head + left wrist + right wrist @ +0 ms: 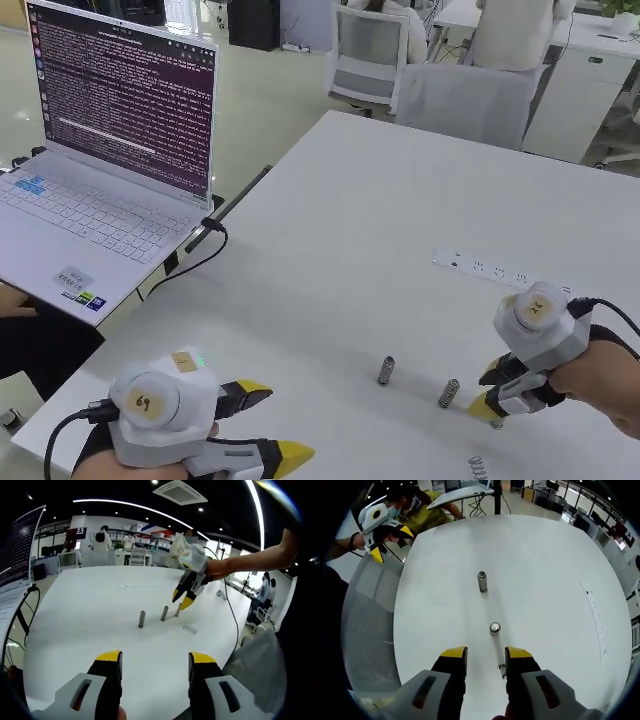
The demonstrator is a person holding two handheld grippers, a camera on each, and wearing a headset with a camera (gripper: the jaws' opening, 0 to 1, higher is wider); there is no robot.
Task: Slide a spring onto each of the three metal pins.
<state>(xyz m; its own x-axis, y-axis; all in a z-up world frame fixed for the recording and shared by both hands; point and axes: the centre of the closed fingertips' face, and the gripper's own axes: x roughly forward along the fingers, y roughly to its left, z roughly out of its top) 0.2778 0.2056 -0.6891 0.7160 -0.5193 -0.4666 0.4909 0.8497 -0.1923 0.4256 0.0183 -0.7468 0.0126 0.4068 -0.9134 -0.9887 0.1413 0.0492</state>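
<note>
Two metal pins stand on the white table [330,250], each with a spring on it: one [386,370] [142,619] [481,581] to the left, one [449,392] [164,613] [494,628] to its right. A third, bare thin pin [496,424] [177,612] [502,669] stands just under my right gripper [485,390] [182,599] [485,655], which is open around it, the pin close to one jaw. A loose spring [478,466] [189,629] lies flat nearby. My left gripper [275,422] [155,660] [385,542] is open and empty near the table's front edge.
An open laptop [110,170] sits at the left beyond the table edge, with a black cable [195,255] running from it. A white power strip [495,270] lies on the table at the right. Office chairs [375,55] stand behind the table.
</note>
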